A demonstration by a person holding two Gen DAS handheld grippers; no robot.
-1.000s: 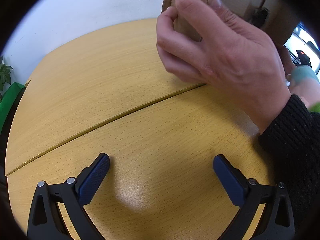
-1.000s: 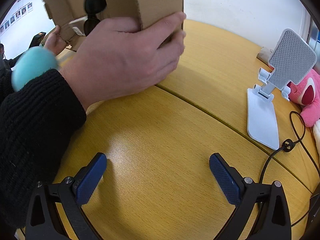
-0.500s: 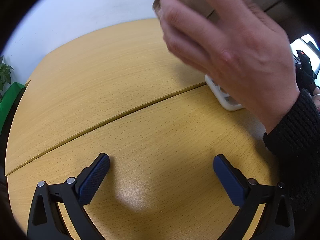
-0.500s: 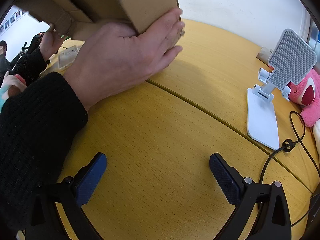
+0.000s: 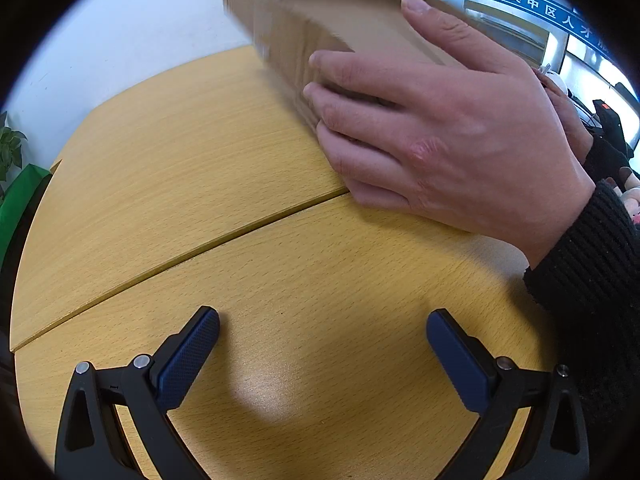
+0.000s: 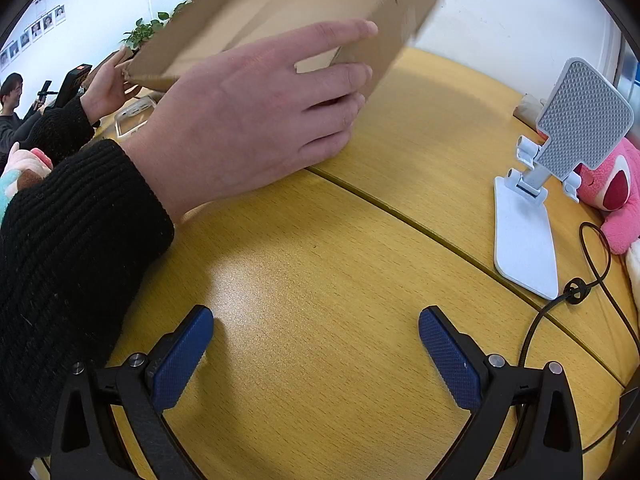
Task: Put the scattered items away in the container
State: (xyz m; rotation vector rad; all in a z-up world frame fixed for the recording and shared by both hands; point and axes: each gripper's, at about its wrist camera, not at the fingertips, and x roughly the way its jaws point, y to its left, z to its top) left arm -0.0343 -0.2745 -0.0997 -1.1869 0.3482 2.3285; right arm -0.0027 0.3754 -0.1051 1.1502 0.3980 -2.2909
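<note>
In the left wrist view, the left gripper (image 5: pixel 322 342) sits low over the yellow wooden table (image 5: pixel 168 168), and its two blue pads (image 5: pixel 188 358) are far apart with nothing between them. Up ahead, a bare hand (image 5: pixel 444 136) in a black sleeve grips a brown cardboard box (image 5: pixel 320 36) — the box is tilted and lifted off the table, and it looks blurry. The fingers curl around its near edge. A dark line runs across the table where two tops meet. A bit of green plant (image 5: pixel 10 148) shows at the far left. In the right wrist view, the right gripper (image 6: pixel 316 350) also sits low over the table (image 6: pixel 328 280), its blue pads (image 6: pixel 450 360) spread wide and holding nothing. The same hand (image 6: pixel 256 116) holds the box (image 6: pixel 292 12) up in the air near the top of the picture, with the open side tipped toward the camera — a second hand (image 6: pixel 108 86) holds the far end on the left. A white phone stand (image 6: pixel 532 208) stands on the table to the right, and a pink plush toy (image 6: pixel 612 188) lies just behind it. A black cable (image 6: pixel 580 280) loops beside the stand's base. A clear phone case (image 6: pixel 134 118) lies on the table under the far end of the box.
</note>
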